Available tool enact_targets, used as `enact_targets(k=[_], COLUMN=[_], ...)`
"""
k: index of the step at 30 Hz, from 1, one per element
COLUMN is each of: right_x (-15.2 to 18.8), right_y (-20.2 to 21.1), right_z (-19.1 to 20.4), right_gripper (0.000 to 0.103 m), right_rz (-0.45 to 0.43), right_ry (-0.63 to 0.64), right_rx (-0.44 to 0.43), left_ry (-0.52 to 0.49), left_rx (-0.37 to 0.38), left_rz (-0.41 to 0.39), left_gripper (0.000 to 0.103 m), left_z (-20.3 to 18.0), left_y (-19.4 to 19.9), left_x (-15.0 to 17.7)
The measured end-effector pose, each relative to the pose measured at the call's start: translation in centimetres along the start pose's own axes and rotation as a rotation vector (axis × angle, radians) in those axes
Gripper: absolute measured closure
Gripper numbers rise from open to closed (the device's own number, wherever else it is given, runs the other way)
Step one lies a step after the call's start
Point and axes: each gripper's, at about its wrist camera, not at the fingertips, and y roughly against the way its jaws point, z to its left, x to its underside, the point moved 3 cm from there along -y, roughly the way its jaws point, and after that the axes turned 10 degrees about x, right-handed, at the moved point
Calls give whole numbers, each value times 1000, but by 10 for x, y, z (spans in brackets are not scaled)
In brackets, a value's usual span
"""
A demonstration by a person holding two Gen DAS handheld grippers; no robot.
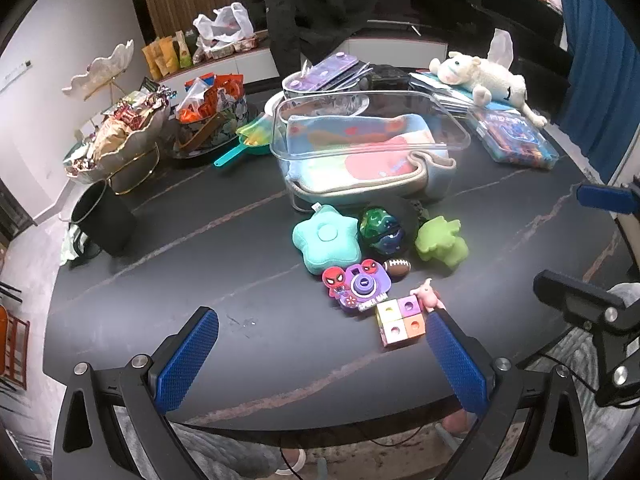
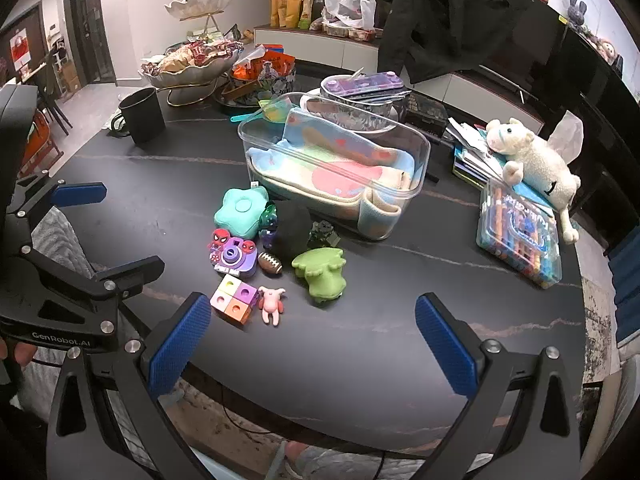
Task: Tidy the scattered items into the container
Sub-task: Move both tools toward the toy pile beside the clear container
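A clear plastic container with a pastel cloth in it stands mid-table. In front of it lie a teal star cushion, a green-blue ball, a green toy, a small football, a purple camera toy, a pastel cube block and a pink figurine. My left gripper is open near the table's front edge, its right finger beside the cube. My right gripper is open, empty, just in front of the toys.
On the dark table stand a black cup, snack bowls, a crayon box and a white plush on books. A black object sits among the toys.
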Motion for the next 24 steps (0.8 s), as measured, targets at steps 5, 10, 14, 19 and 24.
enact_targets(k=[5, 10, 14, 19, 24], right_x=[-9, -17, -23, -32, -44], right_y=[1, 1, 0, -6, -11], right_z=[-4, -8, -11, -14, -20], right_gripper=[2, 2, 2, 2, 2], right_rz=[2, 3, 9, 35, 52], right_ry=[20, 35, 39, 44, 65], right_rx=[10, 18, 4, -22, -20], left_ry=[-5, -12, -23, -56, -64], left_rx=[0, 2, 16, 16, 16], left_rz=[8, 9, 22, 45, 60], left_gripper=[1, 1, 1, 1, 1], left_z=[4, 7, 7, 3, 5], left_y=[-1, 0, 0, -3, -8], left_x=[-9, -19, -29, -40, -54])
